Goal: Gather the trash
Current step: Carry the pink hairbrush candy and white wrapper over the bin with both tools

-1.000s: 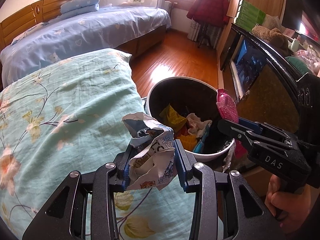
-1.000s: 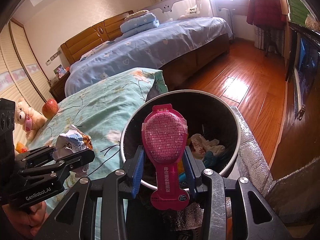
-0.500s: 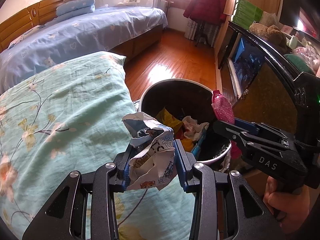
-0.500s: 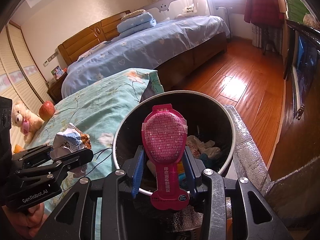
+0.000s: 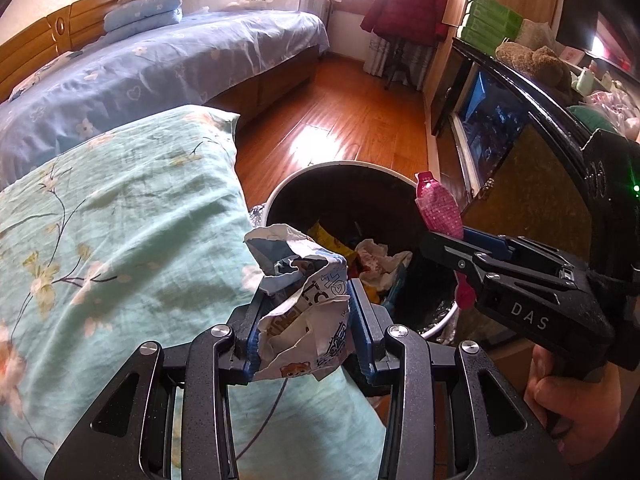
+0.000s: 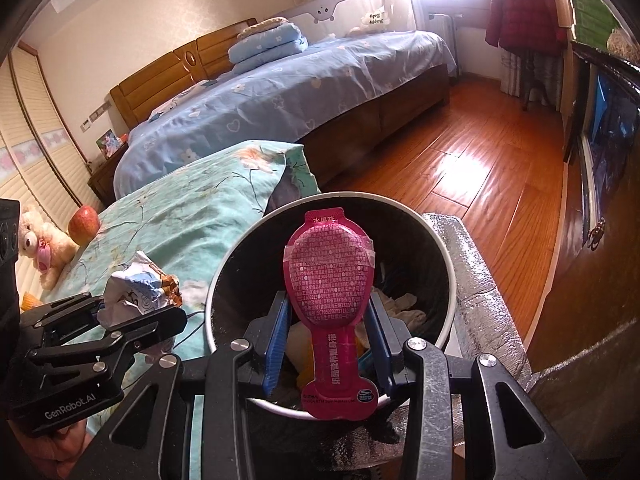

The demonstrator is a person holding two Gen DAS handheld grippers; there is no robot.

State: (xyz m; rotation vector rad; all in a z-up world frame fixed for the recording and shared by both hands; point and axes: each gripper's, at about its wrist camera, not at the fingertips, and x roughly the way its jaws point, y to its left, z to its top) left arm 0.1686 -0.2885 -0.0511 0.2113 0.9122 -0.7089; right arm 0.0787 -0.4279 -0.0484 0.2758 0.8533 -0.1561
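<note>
Crumpled paper wrapper (image 5: 308, 312), white with blue print, is pinched between the jaws of the left gripper (image 5: 306, 326), held over the edge of the teal floral bed cover (image 5: 120, 220) and just short of the bin rim. Left gripper also shows in the right wrist view, beside the bin, wrapper bunched at its tip (image 6: 138, 292).

Trash bin (image 5: 280, 200), dark inside with a white rim, sits on the floor against the bed. Already holds trash: yellow packet (image 5: 332, 240), white tissue wads (image 5: 380, 256), some blue scrap. So part of the collecting looks done.

Right gripper (image 6: 326, 340) has its jaws pressed on the neck of a flat pink spoon-shaped pouch (image 6: 330, 280), which hangs directly above the bin opening (image 6: 400, 248). Pouch is not yet in the bin.

Judgement: two items in hand, neither dropped. Pouch is positioned for release; wrapper needs a short carry right over the rim first. Left on the bed: apple (image 6: 83, 219) and plush toy (image 6: 40, 244), likely not trash. No other loose litter visible.
</note>
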